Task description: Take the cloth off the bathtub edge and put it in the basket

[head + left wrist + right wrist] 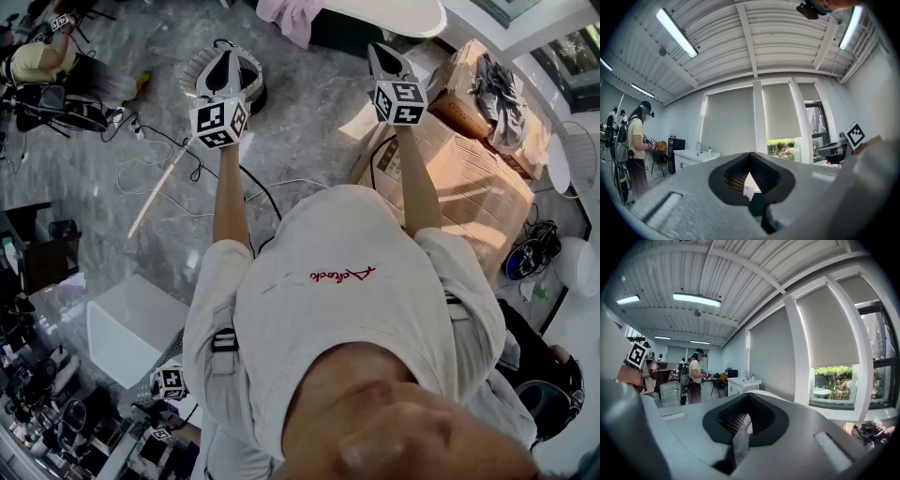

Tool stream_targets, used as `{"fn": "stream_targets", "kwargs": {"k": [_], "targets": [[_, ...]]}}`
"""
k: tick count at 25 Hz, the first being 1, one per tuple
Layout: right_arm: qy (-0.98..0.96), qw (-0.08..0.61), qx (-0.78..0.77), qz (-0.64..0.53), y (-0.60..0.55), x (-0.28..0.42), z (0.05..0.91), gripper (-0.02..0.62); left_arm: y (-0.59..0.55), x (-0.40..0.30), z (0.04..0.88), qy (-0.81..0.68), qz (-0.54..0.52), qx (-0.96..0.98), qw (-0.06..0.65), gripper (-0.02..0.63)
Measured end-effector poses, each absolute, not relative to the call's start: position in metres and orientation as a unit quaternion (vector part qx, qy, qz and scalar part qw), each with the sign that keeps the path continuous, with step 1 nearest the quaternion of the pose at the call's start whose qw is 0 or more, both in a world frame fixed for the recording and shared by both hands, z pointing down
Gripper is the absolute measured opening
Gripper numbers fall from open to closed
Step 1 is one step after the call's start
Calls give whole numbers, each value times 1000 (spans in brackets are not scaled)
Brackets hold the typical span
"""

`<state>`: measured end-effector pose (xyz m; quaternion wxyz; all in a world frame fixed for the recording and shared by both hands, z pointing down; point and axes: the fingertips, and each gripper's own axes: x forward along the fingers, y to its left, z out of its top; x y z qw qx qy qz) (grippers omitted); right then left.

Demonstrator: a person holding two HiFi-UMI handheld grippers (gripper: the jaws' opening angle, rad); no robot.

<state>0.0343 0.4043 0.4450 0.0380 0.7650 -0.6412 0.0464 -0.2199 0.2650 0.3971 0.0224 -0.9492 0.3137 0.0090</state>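
Cloth (292, 19), pink, hangs over the bathtub (394, 14) edge well ahead of the left claw (223, 58) and right claw (382, 52), both pressed together and empty, so reaching it without opening could just nudge it off onto the floor (309, 122).

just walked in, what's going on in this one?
A person stands holding the left gripper and the right gripper out in front, about level. Both have their jaws shut with nothing in them. The pink cloth hangs on the edge of the white bathtub ahead, untouched. The basket sits on the floor under the left gripper. The pick has not started yet.
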Motion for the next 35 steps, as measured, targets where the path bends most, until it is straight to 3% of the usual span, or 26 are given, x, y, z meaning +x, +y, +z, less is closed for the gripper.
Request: {"fn": "stream_targets", "kwargs": {"k": [35], "targets": [[-664,34,744,65,411,81,466,8,282,-175,414,337,-3,-942,13,2]]}}
